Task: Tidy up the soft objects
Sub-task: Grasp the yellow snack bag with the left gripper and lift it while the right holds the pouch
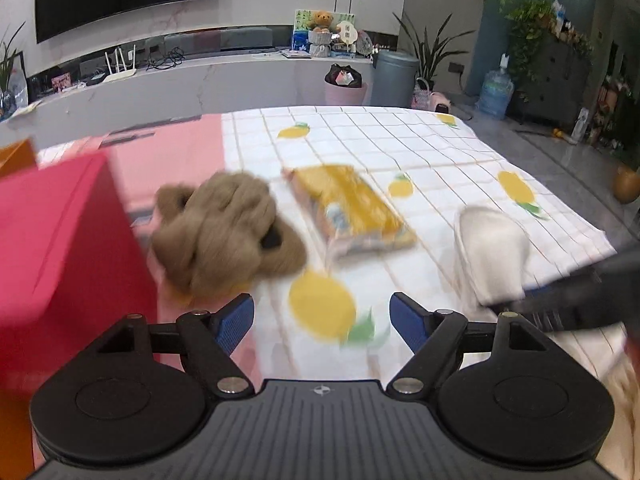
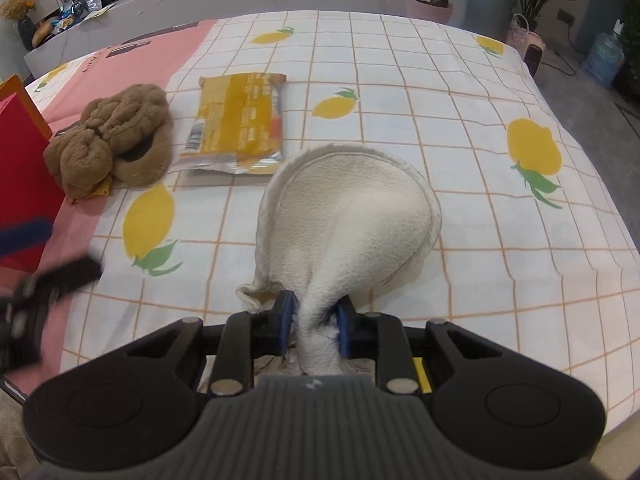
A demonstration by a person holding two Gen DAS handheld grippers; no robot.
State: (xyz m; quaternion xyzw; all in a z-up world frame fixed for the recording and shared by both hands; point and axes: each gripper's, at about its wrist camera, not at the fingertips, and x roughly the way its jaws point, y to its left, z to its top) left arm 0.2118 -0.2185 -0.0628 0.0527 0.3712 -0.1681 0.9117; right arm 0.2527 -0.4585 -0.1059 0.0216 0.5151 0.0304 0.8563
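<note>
A white fleecy soft piece (image 2: 352, 216) lies on the lemon-print cloth (image 2: 440, 128), and my right gripper (image 2: 316, 320) is shut on its bunched near end. The same white piece (image 1: 492, 248) shows at the right of the left wrist view. A brown plush slipper (image 1: 224, 232) sits blurred ahead and left of my left gripper (image 1: 322, 318), which is open with only cloth between its blue pads. That brown slipper (image 2: 116, 136) lies far left in the right wrist view. A yellow snack packet (image 2: 238, 120) rests between the two soft things; the packet (image 1: 352, 208) lies beyond my left gripper.
A red box (image 1: 60, 248) stands close on the left, with an orange edge (image 1: 18, 156) behind it. A pink cloth panel (image 2: 132, 64) covers the table's left part. My left gripper (image 2: 36, 280) blurs across the right wrist view's left edge. Bins and plants stand beyond the table.
</note>
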